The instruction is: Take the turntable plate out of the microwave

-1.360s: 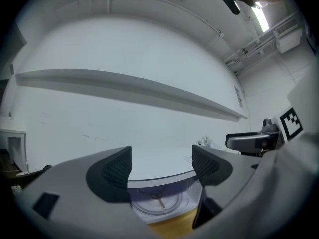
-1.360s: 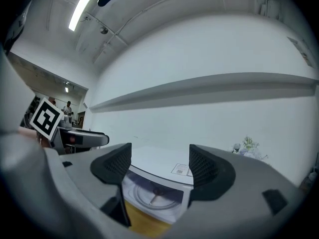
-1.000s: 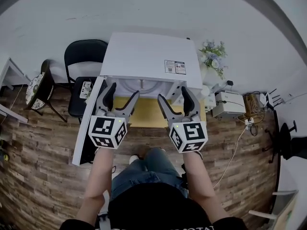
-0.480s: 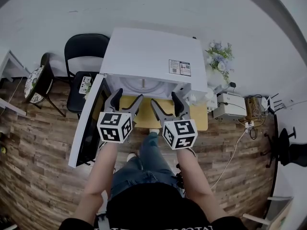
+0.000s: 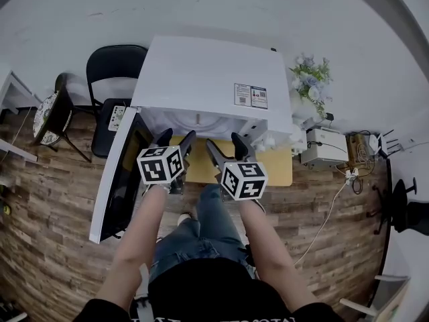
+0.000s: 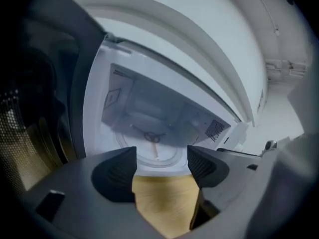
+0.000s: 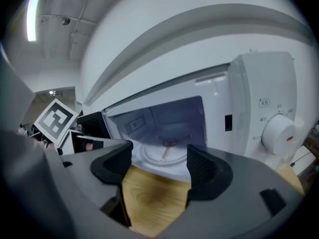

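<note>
Head view: microwave (image 5: 208, 72) door (image 5: 110, 180) open | left gripper (image 5: 177, 137) – jaws apart, just been closing, nothing gripped | right gripper (image 5: 224, 141) – jaws apart, empty | turntable plate (image 6: 164, 153) inside, untouched

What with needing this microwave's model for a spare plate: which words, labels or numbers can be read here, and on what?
No text reads clearly.
Two stickers on the microwave top: print too small to read.
Small mark above the dial: too blurred to read.
Panel or label on the cavity's left wall: nothing readable.
Marker cubes: square patterns, no words.
</note>
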Available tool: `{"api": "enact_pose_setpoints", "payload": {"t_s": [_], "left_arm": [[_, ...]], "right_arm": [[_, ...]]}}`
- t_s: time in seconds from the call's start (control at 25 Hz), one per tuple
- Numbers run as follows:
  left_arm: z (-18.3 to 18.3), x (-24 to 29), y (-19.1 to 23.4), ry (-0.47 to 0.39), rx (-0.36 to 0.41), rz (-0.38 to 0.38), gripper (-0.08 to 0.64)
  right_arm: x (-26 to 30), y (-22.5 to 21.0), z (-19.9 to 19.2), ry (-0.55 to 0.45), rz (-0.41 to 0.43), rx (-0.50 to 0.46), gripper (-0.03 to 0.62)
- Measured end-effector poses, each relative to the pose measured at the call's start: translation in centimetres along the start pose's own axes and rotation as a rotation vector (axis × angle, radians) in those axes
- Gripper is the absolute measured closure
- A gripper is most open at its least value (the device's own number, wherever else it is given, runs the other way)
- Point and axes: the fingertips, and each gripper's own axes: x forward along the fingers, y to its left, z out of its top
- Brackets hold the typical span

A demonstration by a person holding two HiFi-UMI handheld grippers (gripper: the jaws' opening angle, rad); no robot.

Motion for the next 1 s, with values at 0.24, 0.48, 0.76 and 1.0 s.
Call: {"api": "enact_pose_setpoints", "payload": {"t_s": [0.24,0.48,0.76,1.0], "left_arm": [[-1.2,2.6,2.3,0.040,-0.101,0.037,0.239],[-2.2,4.8,4.2,0.049,-0.320,0.047,0.293],[-3.0,6.0,5.0,0.068,-0.502,0.056,0.298],[-2.9,6.4,5.3,0.038,-0.599,0.075,0.338]], "right_arm": [[1.9,-1.5,-1.4,0.019,0.014,0.094,0.239],[3.9,-2.4,-2.5,0.056,0.015,0.156,0.239],[5.4,-2.9,-2.7,0.068,0.036,0.225,0.241],[6.5,-3.1,-3.6,0.081,0.044,0.337,0.241]]}}
